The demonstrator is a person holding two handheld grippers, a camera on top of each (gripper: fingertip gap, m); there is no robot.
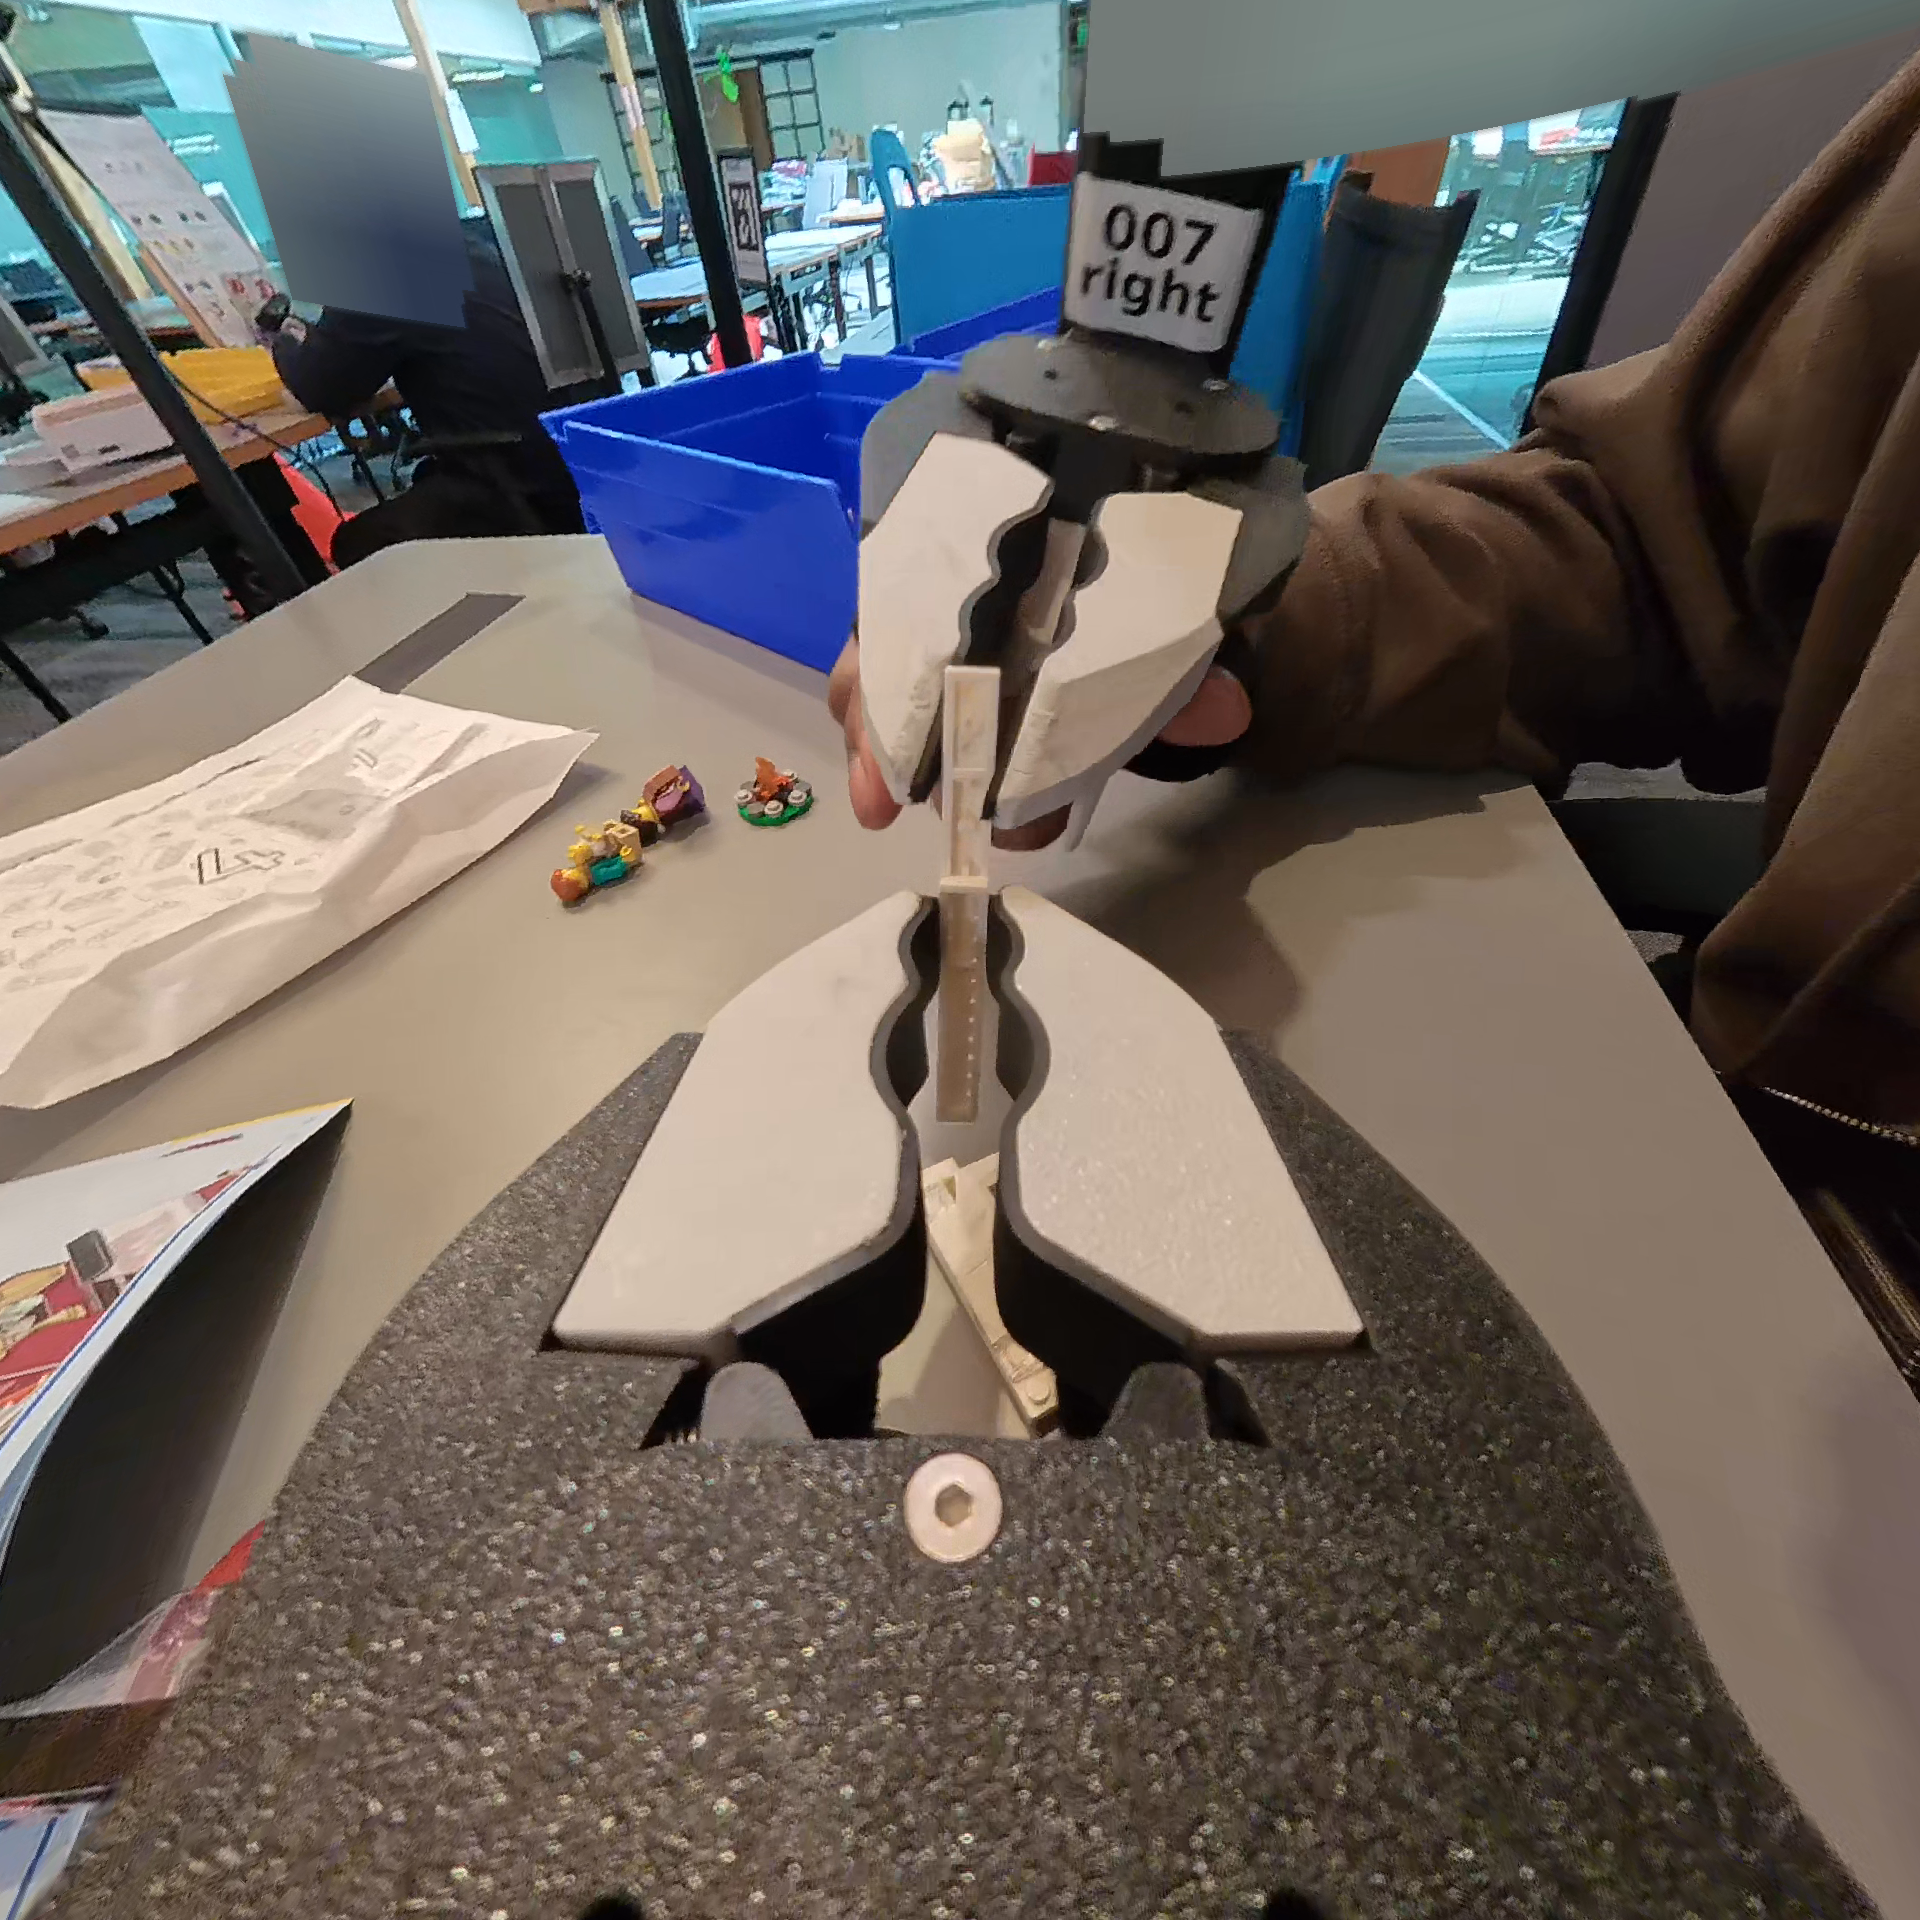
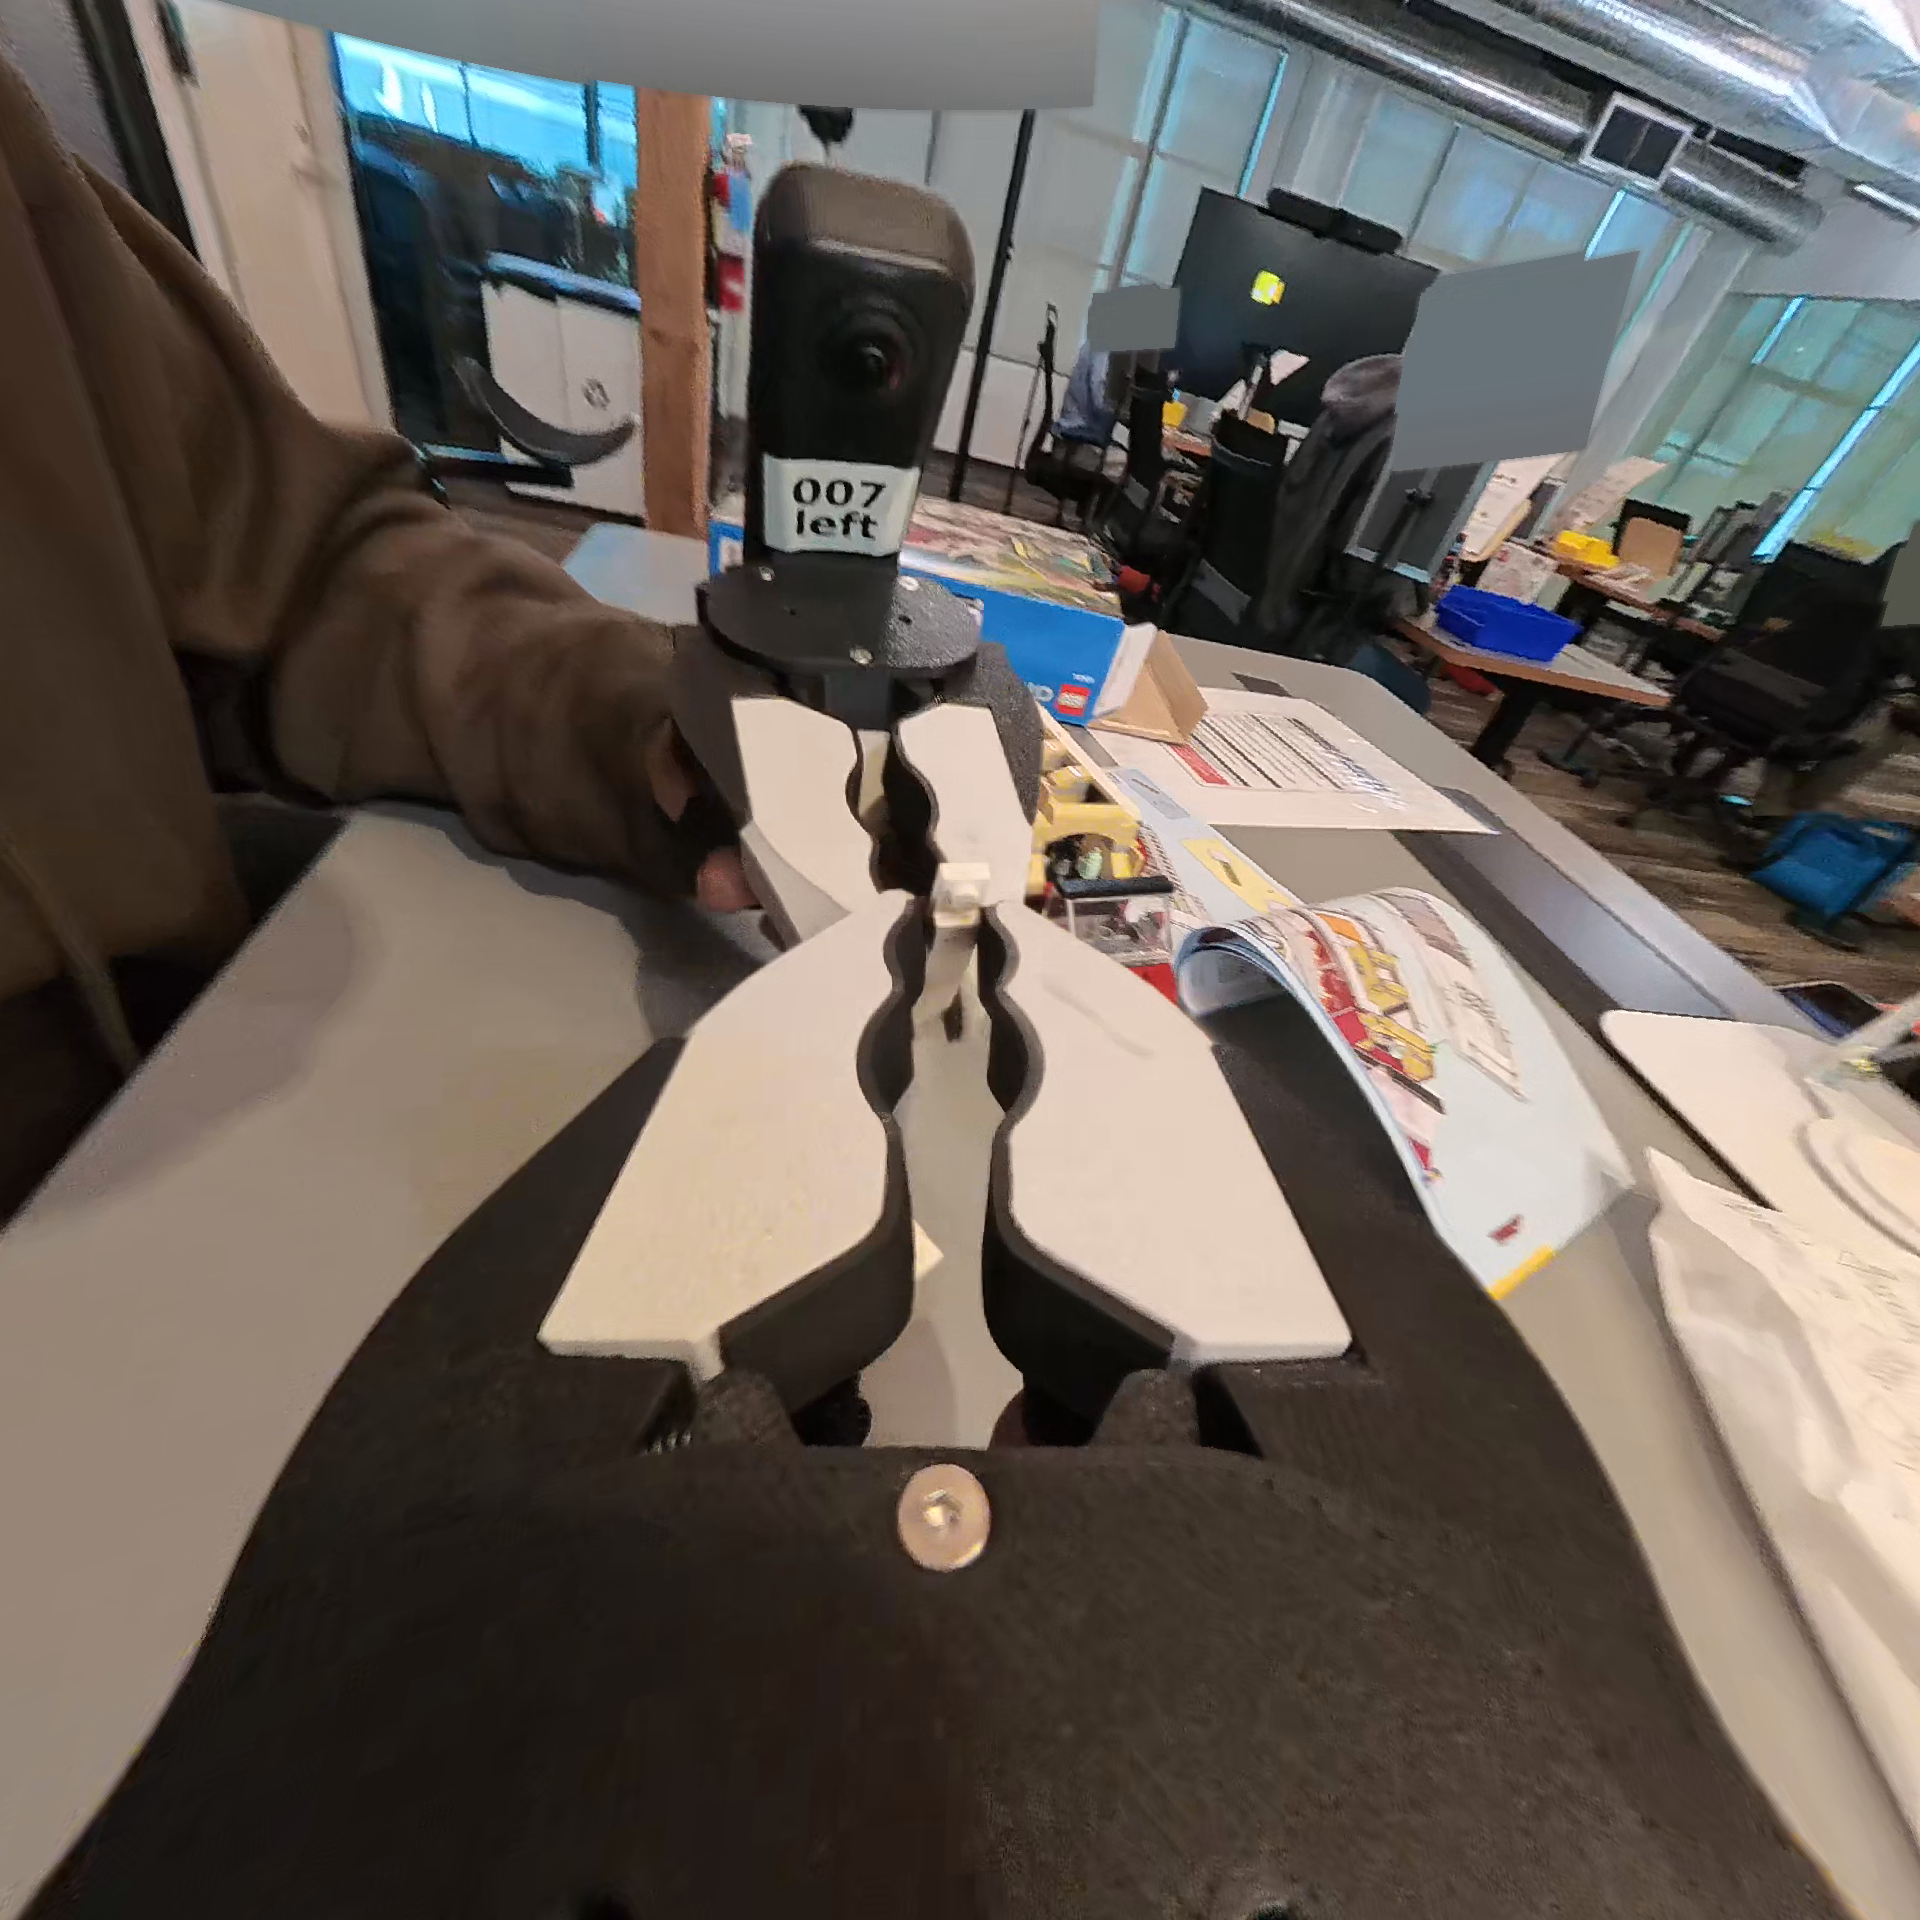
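Note:
In the left wrist view my left gripper (image 1: pixel 962 906) is shut on a long off-white brick strip (image 1: pixel 958 1013) that stands edge-on between its pads. My right gripper (image 1: pixel 961 798) comes in from above, facing it, shut on a second white strip (image 1: pixel 972 727). The two strips meet end to end (image 1: pixel 966 883) just above my left fingertips. In the right wrist view my right gripper (image 2: pixel 951 920) has the white piece (image 2: pixel 958 902) at its tips, with the left gripper (image 2: pixel 914 831) right behind it. Another white brick piece (image 1: pixel 987 1299) lies on the table under my left gripper.
Small coloured brick figures (image 1: pixel 629 836) and a round green build (image 1: pixel 774 795) sit on the grey table (image 1: pixel 1351 1039). A blue bin (image 1: pixel 727 499) stands behind. A printed paper bag (image 1: pixel 239 852) and an open booklet (image 2: pixel 1403 1039) lie nearby. A blue box (image 2: pixel 1049 634) and yellow build (image 2: pixel 1081 821) are beyond. Only a small space, under 4 cm, lies between the two pairs of fingers. The round green build (image 1: pixel 774 795) lies around 20 cm away from my left fingertips.

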